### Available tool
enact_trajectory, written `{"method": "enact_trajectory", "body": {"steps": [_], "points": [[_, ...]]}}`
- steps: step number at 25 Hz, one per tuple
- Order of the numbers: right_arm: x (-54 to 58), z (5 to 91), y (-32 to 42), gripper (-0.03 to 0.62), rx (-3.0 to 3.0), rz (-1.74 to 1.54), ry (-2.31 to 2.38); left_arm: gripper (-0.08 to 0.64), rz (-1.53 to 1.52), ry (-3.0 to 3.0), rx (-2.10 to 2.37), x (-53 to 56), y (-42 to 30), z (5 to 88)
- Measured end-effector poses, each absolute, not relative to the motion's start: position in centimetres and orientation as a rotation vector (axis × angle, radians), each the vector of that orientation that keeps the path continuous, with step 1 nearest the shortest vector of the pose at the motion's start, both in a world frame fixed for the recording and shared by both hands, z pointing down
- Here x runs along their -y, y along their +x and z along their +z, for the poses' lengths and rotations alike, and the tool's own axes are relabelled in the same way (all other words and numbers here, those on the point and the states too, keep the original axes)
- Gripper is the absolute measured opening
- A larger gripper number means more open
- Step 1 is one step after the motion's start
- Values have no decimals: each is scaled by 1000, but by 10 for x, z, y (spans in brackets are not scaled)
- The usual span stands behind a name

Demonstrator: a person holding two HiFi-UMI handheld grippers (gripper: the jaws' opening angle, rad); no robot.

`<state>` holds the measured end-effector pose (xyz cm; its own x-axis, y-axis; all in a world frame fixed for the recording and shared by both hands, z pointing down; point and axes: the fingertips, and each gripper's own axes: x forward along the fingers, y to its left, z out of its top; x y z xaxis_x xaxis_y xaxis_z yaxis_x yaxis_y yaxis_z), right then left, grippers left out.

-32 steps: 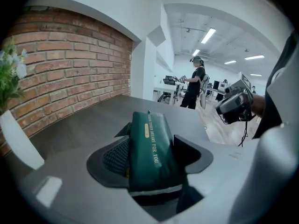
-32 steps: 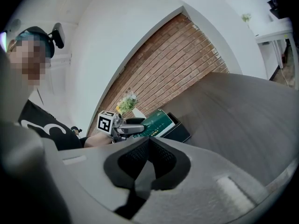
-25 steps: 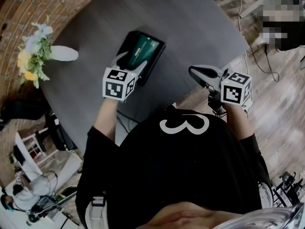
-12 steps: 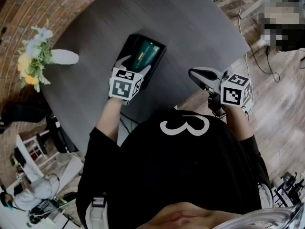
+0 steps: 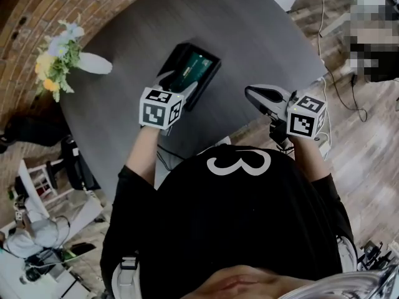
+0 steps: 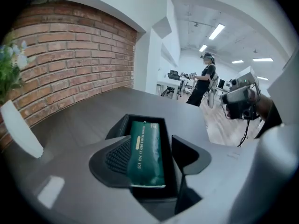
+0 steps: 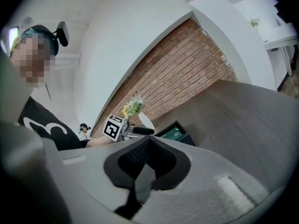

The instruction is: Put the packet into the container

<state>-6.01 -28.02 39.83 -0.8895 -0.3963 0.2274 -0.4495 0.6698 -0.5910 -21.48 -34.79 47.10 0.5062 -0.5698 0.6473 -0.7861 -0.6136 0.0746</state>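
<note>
The green packet (image 5: 191,71) lies lengthwise inside the black container (image 5: 211,58) on the dark round table. My left gripper (image 5: 177,83) hovers at the container's near end. In the left gripper view the packet (image 6: 147,153) sits between the jaws of that gripper (image 6: 152,146), close by the left pad, with a clear gap to the right pad. Those jaws are closing slightly but do not press on the packet. My right gripper (image 5: 267,98) is held off the table's near right edge, shut and empty, its pads meeting (image 7: 148,148).
A white vase (image 5: 95,63) with flowers (image 5: 56,58) stands at the table's left edge. Bare tabletop (image 5: 249,30) stretches beyond the container. Wooden floor and cables lie to the right, and a person stands far off in the room (image 6: 203,78).
My left gripper reached a little further over the container's near end, then eased back. The packet stays in the container. The right gripper has not moved.
</note>
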Motion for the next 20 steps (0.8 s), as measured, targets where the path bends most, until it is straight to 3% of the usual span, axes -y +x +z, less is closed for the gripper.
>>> {"method": "enact_trajectory", "body": {"steps": [11,20], "points": [[248,359,-65,0,2841,613,604,2,174,2403,1161,252,-189,367],[211,338,-56,0,2962,691,510,6,15,2372,1258,191,-151,350]]}}
